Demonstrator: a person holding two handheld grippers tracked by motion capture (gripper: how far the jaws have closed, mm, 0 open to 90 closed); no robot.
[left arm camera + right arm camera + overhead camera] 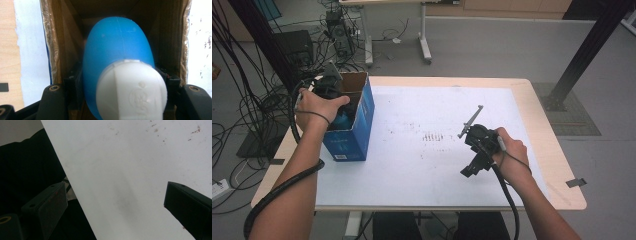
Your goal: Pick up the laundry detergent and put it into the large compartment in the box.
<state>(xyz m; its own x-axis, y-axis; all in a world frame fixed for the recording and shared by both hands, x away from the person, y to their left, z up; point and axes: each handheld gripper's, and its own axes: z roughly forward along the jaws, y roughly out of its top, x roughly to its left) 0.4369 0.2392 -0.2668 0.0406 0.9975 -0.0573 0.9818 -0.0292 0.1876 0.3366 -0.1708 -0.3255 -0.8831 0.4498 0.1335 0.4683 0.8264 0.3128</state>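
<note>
A: High view first. Where's the left gripper (333, 92)?

B: At the open top of the blue cardboard box (357, 127), which stands at the left of the tabletop (542, 125) on the white sheet (422, 165). A bit of the blue bottle (343, 120) peeks out under the left hand (314, 107), at the box mouth.

A: And the right?

B: Right gripper (468, 171) is held low over the sheet, right of centre, well apart from the box. Right hand (512, 155) wraps its body, cable trailing back.

A: Left gripper view?

B: Looking into the box (53, 50), brown inside walls. The blue bottle (115, 47) with its white cap (132, 90) sits between the fingers (72, 87), which are clamped on its sides. Bottle is inside the box opening, cap towards the camera.

A: Right gripper view?

B: Fingers (50, 205) spread wide, nothing between them. White sheet (130, 170) beneath, its edge running diagonally, with something dark past it.
</note>
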